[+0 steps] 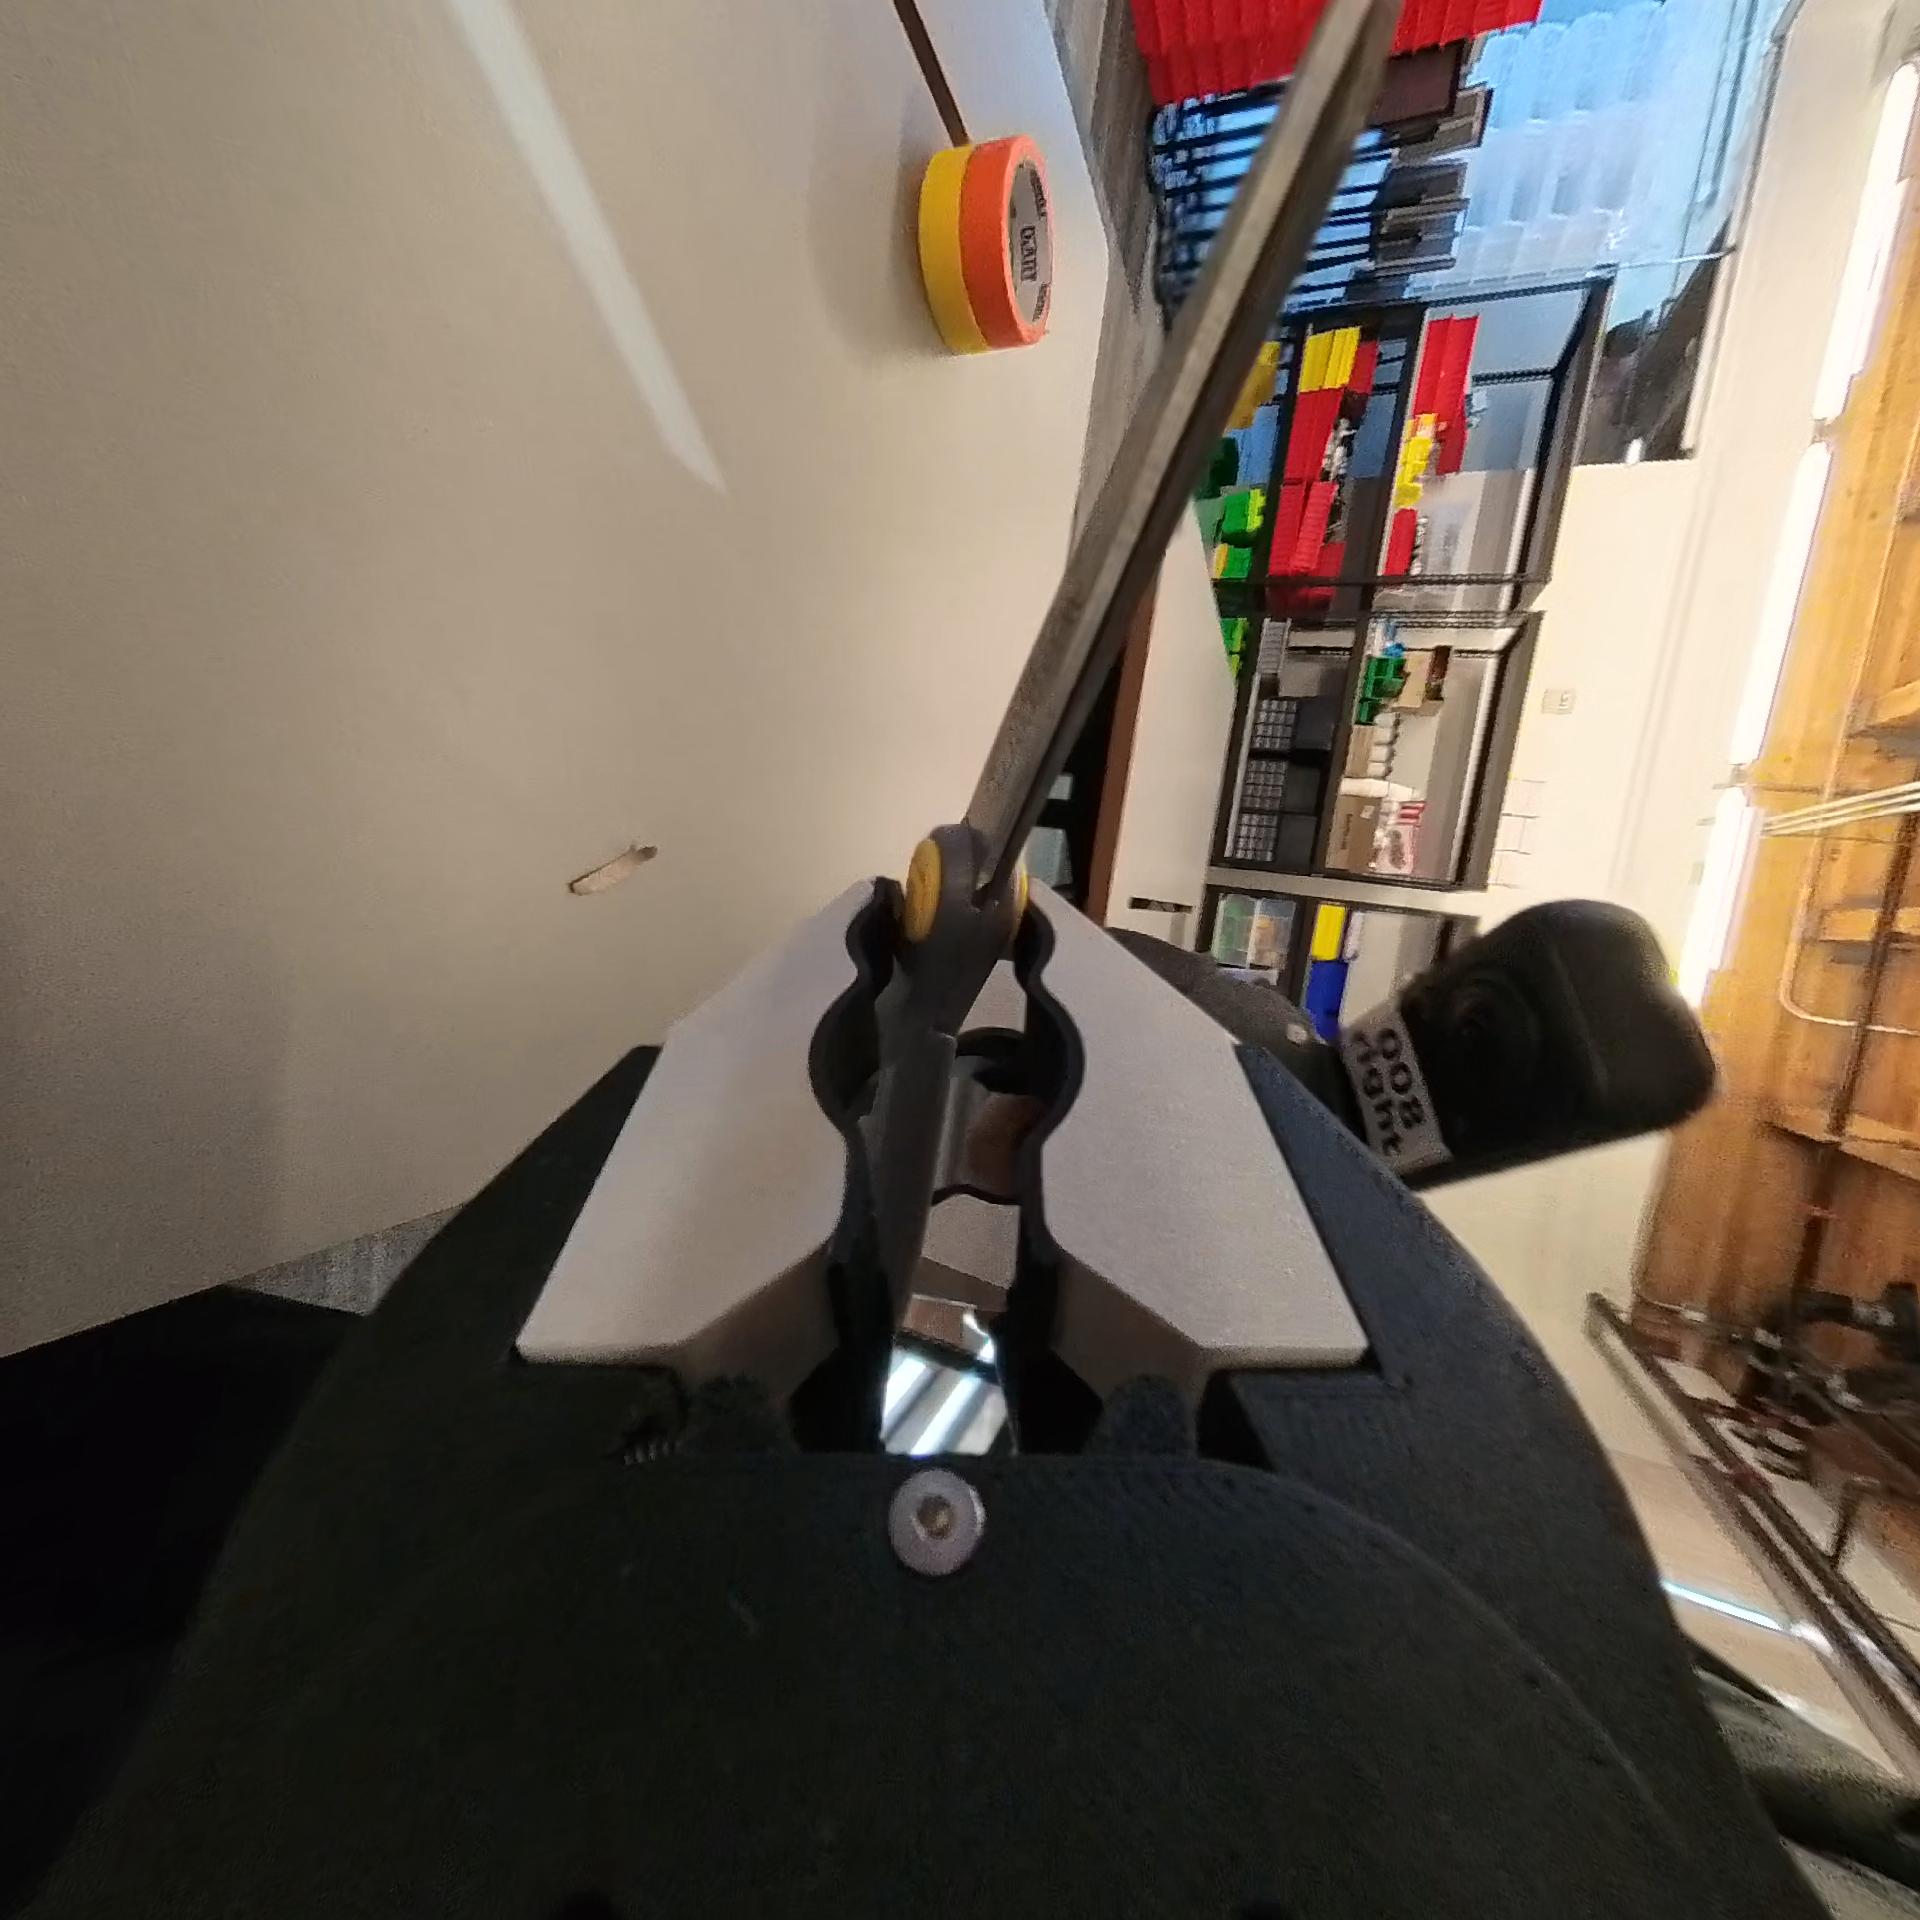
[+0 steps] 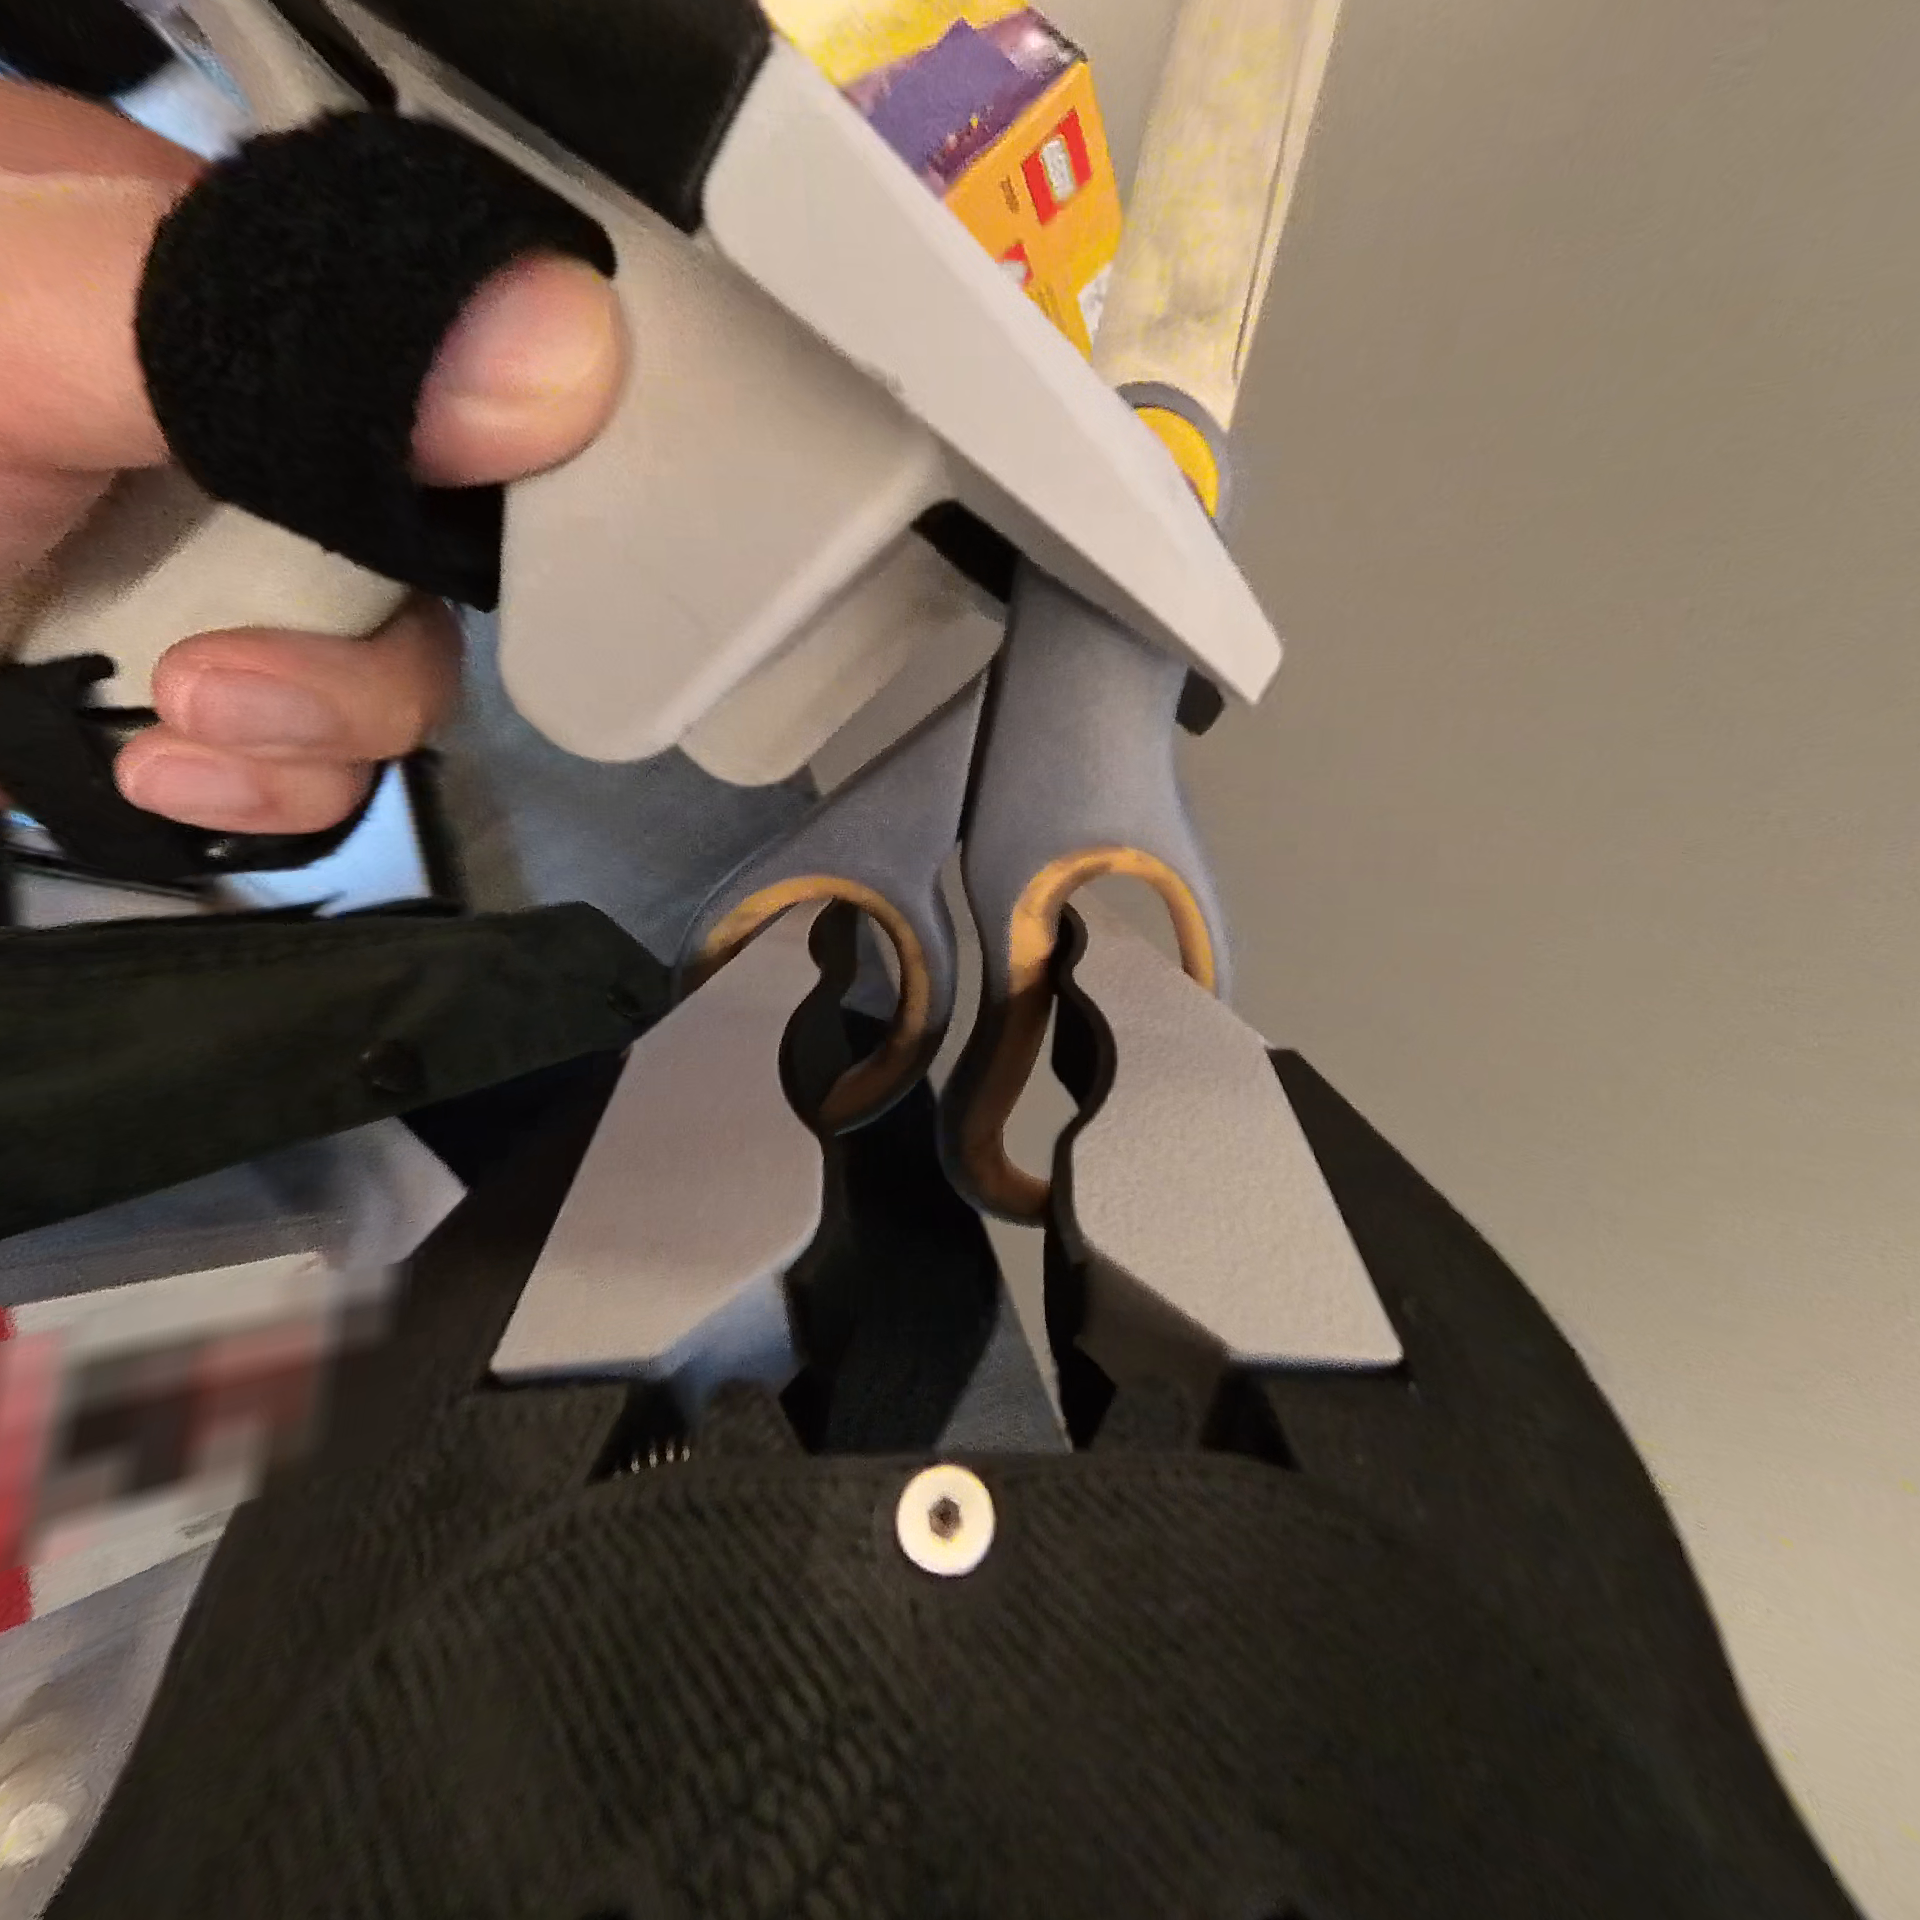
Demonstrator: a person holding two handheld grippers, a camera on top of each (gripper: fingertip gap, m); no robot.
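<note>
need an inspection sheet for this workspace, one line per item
surface: pale tabletop, seen tilted
things: scissors, blades closed, clamped near the pivot by the left gripper; grey handles with yellow-lined loops
clutter: tape rolls, yellow and orange, on the tabletop; small scrap; orange box
grippers: left shut on scissors; right gripper fingers sit inside the handle loops, grip unclear; hand holds the left gripper
cables: nothing seen
surroundings: shelves of coloured bins; wooden wall

Tape rolls (image 1: 985, 244), orange & yellow, on white table (image 1: 364, 623); shelving w/ coloured bins (image 1: 1382, 488) behind; yellow box (image 2: 1023, 177), prob. cardboard.
</note>
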